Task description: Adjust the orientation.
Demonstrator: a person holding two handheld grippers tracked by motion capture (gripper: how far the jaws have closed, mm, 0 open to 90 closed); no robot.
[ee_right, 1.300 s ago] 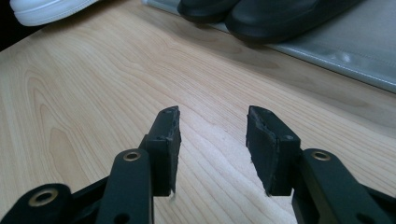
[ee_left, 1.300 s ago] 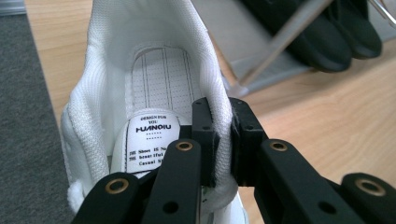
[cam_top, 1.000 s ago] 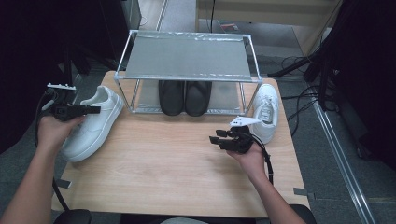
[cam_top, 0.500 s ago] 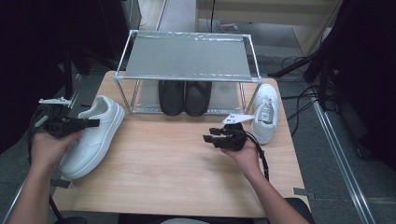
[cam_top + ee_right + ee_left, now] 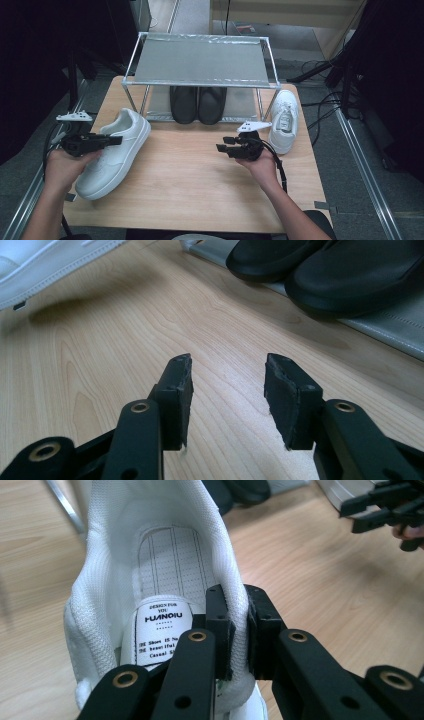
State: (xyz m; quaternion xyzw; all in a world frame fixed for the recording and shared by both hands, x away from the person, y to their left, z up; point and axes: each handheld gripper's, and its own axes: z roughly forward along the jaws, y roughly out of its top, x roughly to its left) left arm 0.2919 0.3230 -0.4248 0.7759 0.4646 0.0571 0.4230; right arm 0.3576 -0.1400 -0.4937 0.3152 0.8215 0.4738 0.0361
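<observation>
Sneaker (image 5: 116, 150) lies diagonal, lower left of frame, toe lower left, heel upper right; left gripper (image 5: 112, 140) clamps heel collar.

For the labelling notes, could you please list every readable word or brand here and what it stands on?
"DESIGN FOR YOU": insole label of the white leather sneaker.
"HUANQIU": same label, in bold.
"THE Shoes IS No...", "beautiful", "Casual S...": same label, cut off by the left gripper fingers.
Small line under the brand: too small to read.

Both arms bare, no sleeves. Left claw (image 5: 116, 140) and right claw (image 5: 221, 144) are matte black, brass-ringed rivets on the jaw links, grey three-cornered plate on top, black cable trailing from each.
</observation>
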